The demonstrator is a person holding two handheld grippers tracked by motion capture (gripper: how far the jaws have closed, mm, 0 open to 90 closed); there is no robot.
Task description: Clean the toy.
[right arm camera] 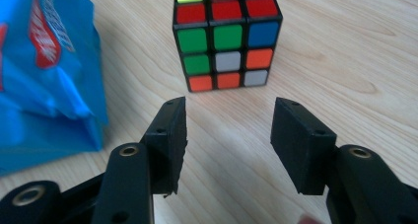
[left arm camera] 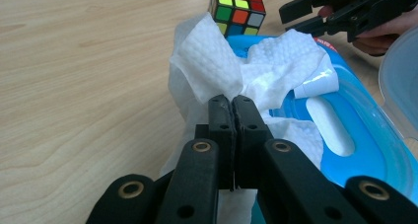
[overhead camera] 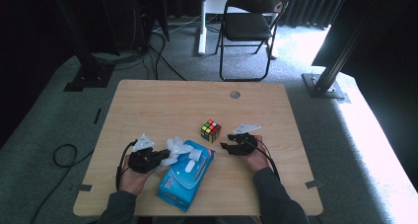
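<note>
Wipe point(left arm camera: 217, 66): white, crumpled, half out of the slot of the blue pack point(overhead camera: 185, 177), bunched over the pack's left top edge. Pinched at a gathered fold by left claw point(left arm camera: 230, 103), jaws pressed together with only tissue between. Tail of the wipe apparently running back into the opening; next sheet likely linked to it.

Pack: flat on the counter point(overhead camera: 162, 103), near the front edge, between the two hands. Flip lid point(left arm camera: 401, 76) standing open at the right of the left gripper view. Nothing pinning the pack down.

Right claw point(right arm camera: 229, 135): jaws wide apart, holding nothing, hovering low over bare wood, aimed at the puzzle cube point(right arm camera: 224, 36), just right of the pack's corner. Not touching either.

Risks, as judged:
- Pull with pack unheld: whole pack likely to lift or slide toward the left hand, possibly off the near edge.
- Grip on a thin fold only: damp tissue prone to tear or slip free, leaving a scrap in the jaws.
- Sharp tug: second sheet, maybe a string of them, dragged out too.
- Right claw moving across to brace the pack: cube close by, easily knocked and sent skidding.
- Open lid close to the path of the wipe: snagging possible.
</note>
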